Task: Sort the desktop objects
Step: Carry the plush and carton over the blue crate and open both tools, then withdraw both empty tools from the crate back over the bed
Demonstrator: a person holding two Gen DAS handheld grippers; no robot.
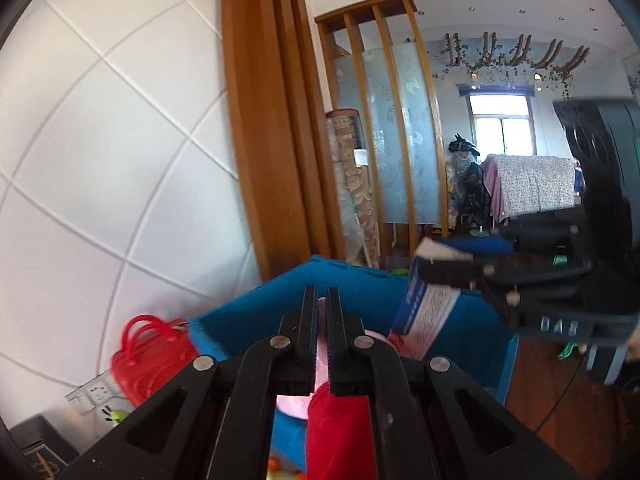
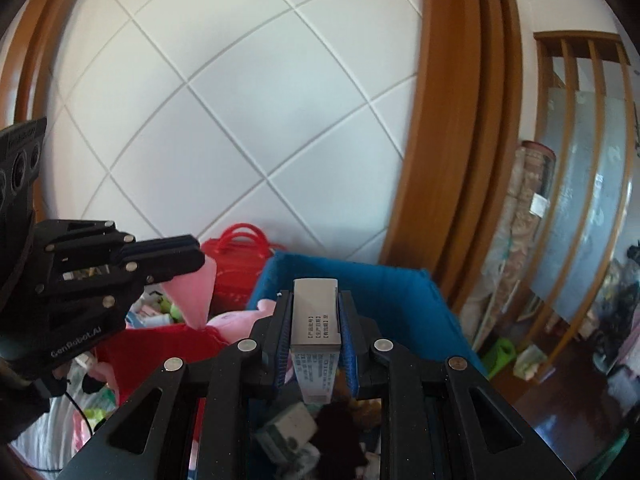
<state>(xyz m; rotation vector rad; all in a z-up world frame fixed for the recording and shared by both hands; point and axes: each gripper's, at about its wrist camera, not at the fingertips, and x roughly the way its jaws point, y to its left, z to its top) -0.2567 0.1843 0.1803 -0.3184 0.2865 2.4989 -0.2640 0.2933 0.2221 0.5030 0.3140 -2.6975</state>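
While both units hang above the blue bin, the left gripper clamps a pink plush toy. The right gripper clamps a slim box.

Pink plush toy mostly hidden behind left gripper; small print on box unreadable

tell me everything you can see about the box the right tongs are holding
The box is a slim, long carton, looking like printed cardboard: blue sides, a silvery-white panel with small dark print, a plain grey end flap facing away from the camera. It is clamped between both pads of the right tongs, lifted clear and carried in the air, with the blue bin behind it. The left view shows it tilted.
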